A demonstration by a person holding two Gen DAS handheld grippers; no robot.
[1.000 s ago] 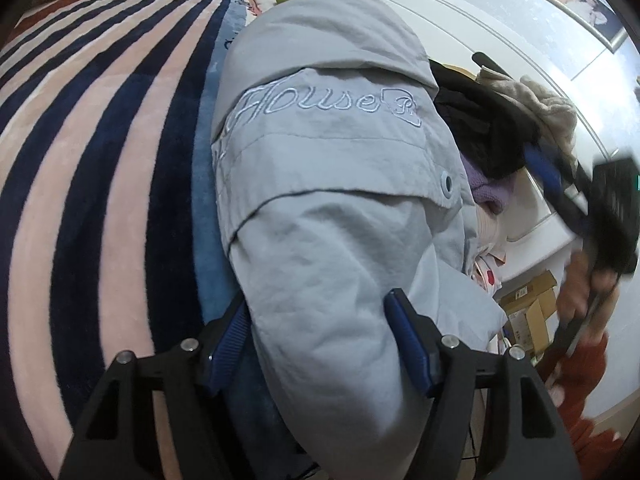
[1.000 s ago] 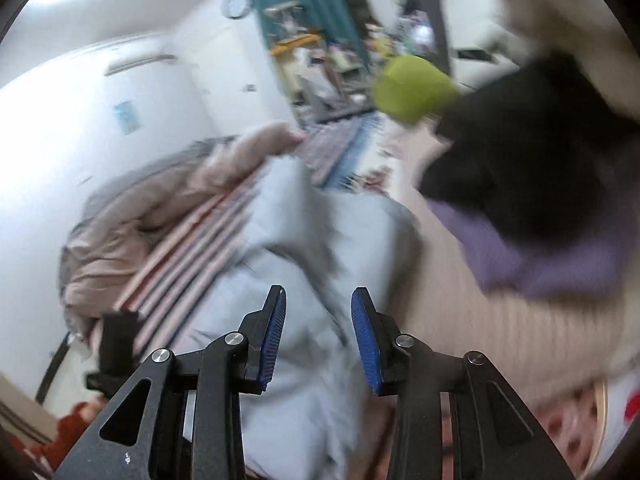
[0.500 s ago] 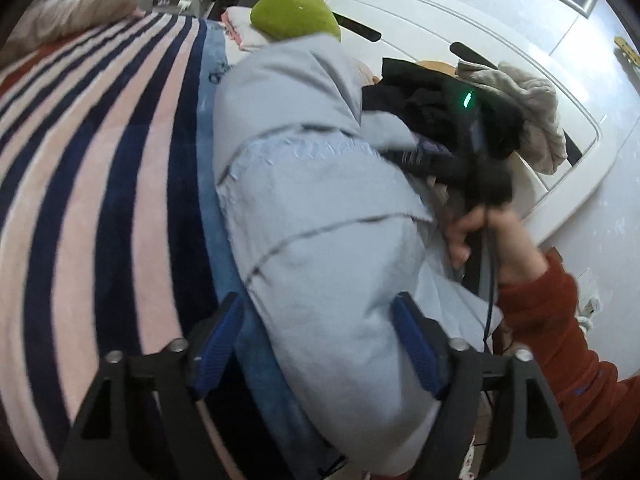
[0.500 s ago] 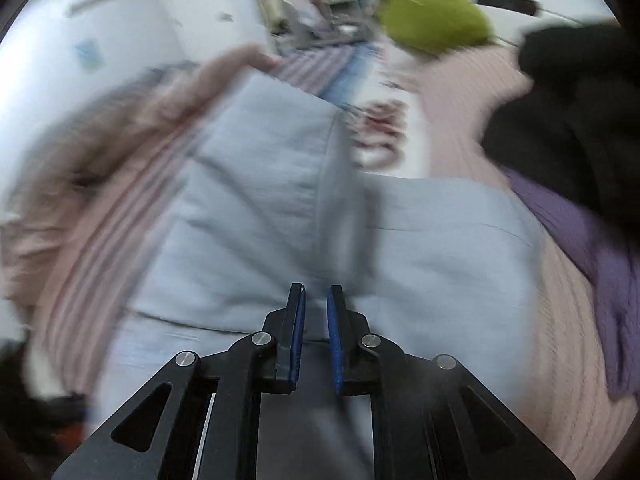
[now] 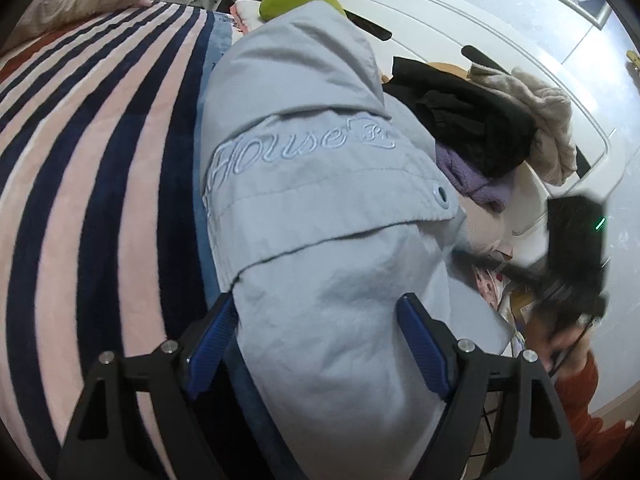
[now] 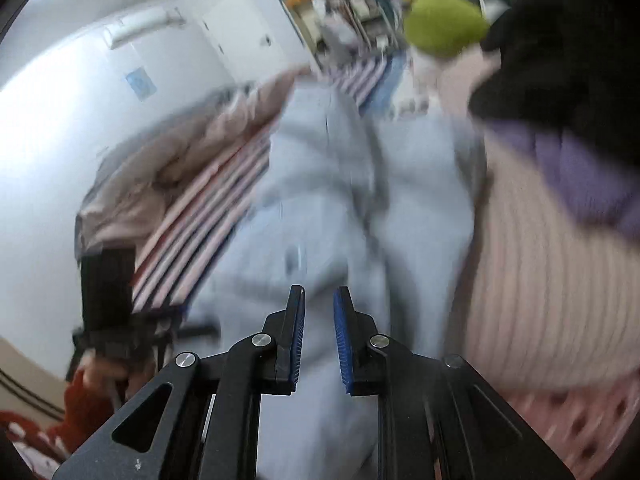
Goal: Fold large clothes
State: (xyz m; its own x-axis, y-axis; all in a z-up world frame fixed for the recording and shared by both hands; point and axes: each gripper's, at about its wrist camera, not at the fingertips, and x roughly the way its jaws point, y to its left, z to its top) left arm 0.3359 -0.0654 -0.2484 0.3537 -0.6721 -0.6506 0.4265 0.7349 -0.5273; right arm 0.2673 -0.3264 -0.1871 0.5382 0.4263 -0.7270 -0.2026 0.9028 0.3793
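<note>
So: pale grey-blue jacket [image 5: 320, 208] lies bunched on the striped bed blanket [image 5: 92, 168], just beside a clothes pile [image 5: 480, 136] to its right. Left gripper [image 5: 320, 344] has jaws spread wide, straddling the near hem bulge w/o pinching. Right gripper [image 6: 319, 332] hangs above the jacket [image 6: 360, 208], jaws narrow w/ a small gap, nothing between them; view blurred. Fabric looks soft, thick-ish, floppy, prob light but bulky, so it'll sag when lifted. Best hold, imo: flap edge near the snap [image 5: 442, 196] or the hem corners, not the puffy middle.
</note>
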